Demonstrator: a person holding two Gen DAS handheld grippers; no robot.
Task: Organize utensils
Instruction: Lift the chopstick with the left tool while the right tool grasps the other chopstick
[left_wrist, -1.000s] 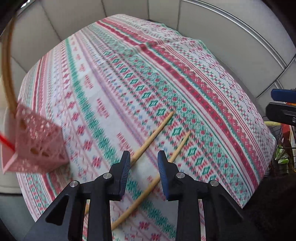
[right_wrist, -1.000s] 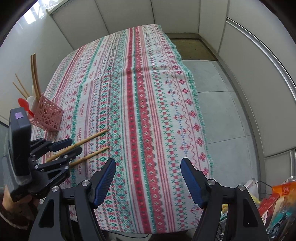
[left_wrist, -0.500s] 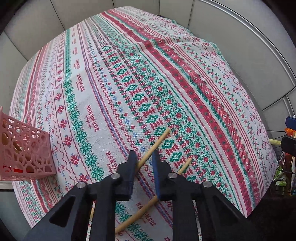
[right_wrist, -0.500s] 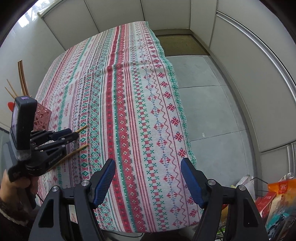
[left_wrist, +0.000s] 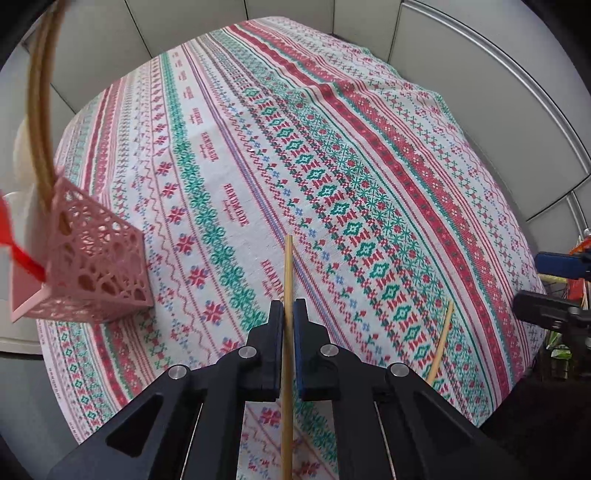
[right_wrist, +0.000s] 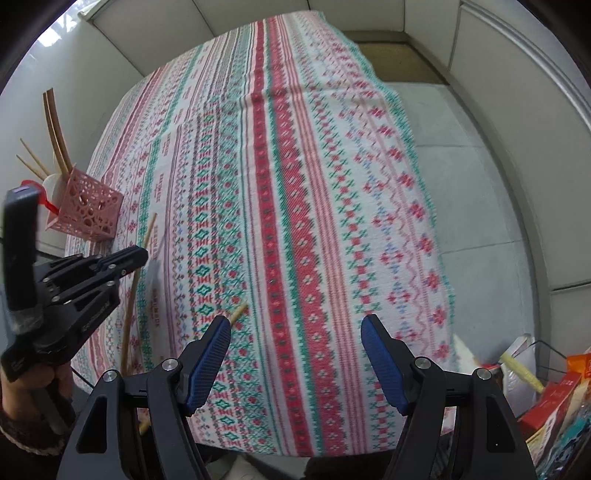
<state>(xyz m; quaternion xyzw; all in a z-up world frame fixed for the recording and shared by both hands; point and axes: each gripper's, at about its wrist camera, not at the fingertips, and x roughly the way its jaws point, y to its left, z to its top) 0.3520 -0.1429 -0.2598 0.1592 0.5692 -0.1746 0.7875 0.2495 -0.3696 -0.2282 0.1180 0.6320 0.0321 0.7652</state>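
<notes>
Gripping a wooden chopstick (left_wrist: 287, 280) between its two pads, our left gripper (left_wrist: 288, 314) is pointing steeply down over the near part of the table; its jaws have just been closing, and they are now clamped on the stick, which is running straight up between them in the left wrist view. In the right wrist view we are seeing that same left gripper (right_wrist: 142, 254) from the side, with the held chopstick (right_wrist: 130, 306) slanting through its tip and a hand (right_wrist: 33, 384) wrapped round the handle below. Our right gripper (right_wrist: 295, 332) is hanging with its blue pads wide apart and nothing between them.

Going from the largest thing down: we are working over a table covered by a patterned tablecloth (left_wrist: 332, 177) in red, green and white stripes, which is spreading across nearly the whole view. Near its left edge we are seeing a pink lattice holder (left_wrist: 92, 266), standing on the cloth and already carrying long wooden utensils (left_wrist: 37, 110) and something with a red handle (left_wrist: 22, 254); in the right wrist view two thin sticks (right_wrist: 31, 162) are also poking out behind it. A second chopstick (left_wrist: 441, 341) is lying flat on the cloth, well apart from the holder, to the right of our left gripper. From the right wrist view its end (right_wrist: 238, 312) is showing just beside our right gripper's left pad, not touching it as far as we can tell.
</notes>
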